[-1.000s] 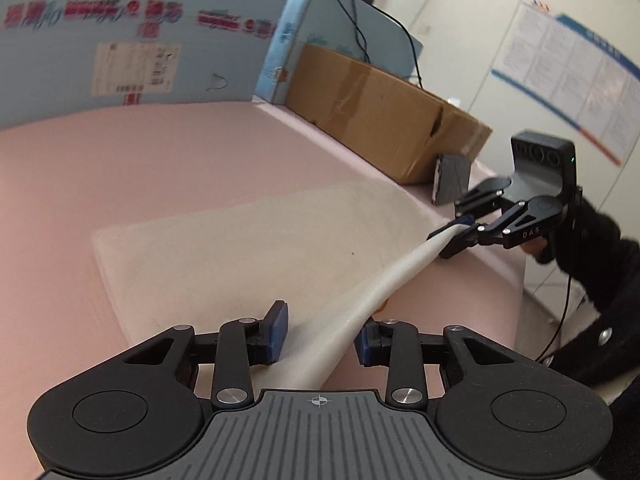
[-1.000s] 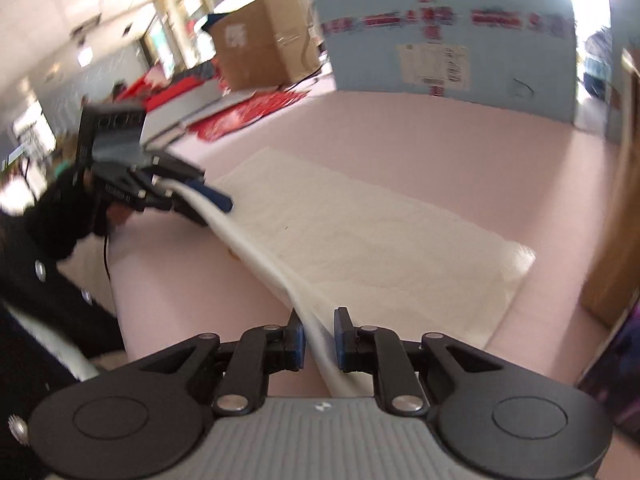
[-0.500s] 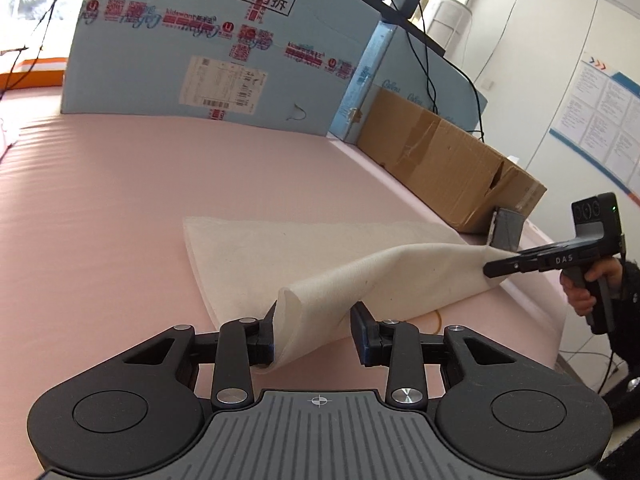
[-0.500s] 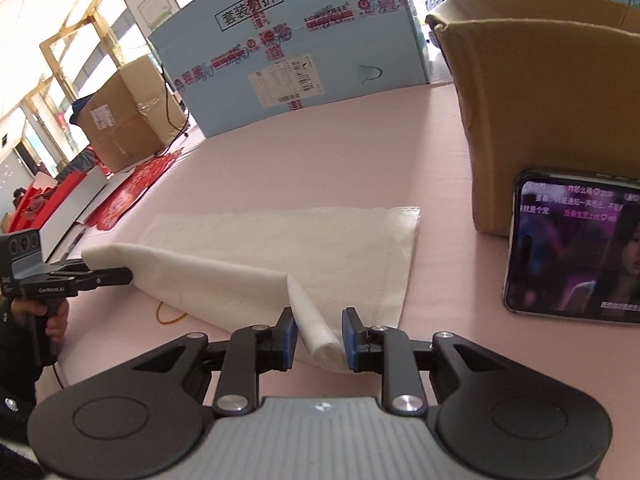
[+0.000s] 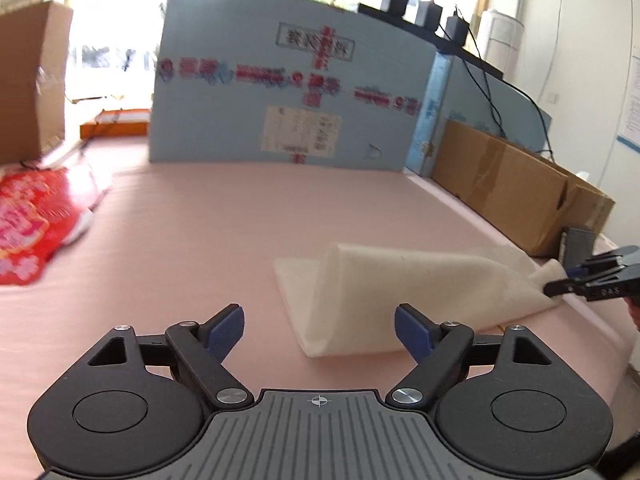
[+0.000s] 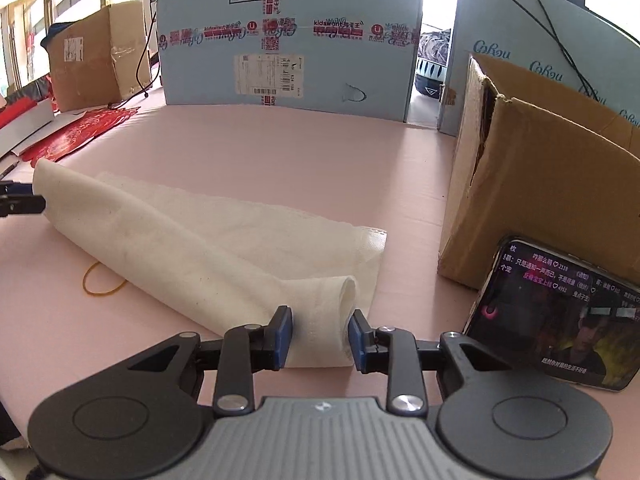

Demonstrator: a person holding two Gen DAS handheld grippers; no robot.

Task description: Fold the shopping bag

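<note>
The white fabric shopping bag [image 6: 208, 236] lies on the pink table [image 6: 280, 152], its near part folded over in a loose roll. My right gripper [image 6: 320, 338] has the roll's right end between its blue pads [image 6: 282, 336]; the cloth touches both while the jaws are opening. In the left wrist view the bag [image 5: 420, 280] lies ahead and to the right, with the right gripper [image 5: 560, 284] at its raised far end. My left gripper [image 5: 319, 330] is open wide, its jaws still opening, and nothing is pressed between them. Its fingertips [image 6: 24, 204] show beside the bag's left end.
A phone [image 6: 560, 312] with a lit screen leans against a brown cardboard box [image 6: 540, 184] at the right. A yellow rubber band [image 6: 100, 284] lies by the bag's near edge. A large blue box [image 6: 288, 40] closes the back. Red printed paper [image 5: 32, 220] lies at the left.
The left gripper let go of the bag and its jaws swung wide. The folded edge now rests over the bag. The right jaws have spread a little around the roll.
</note>
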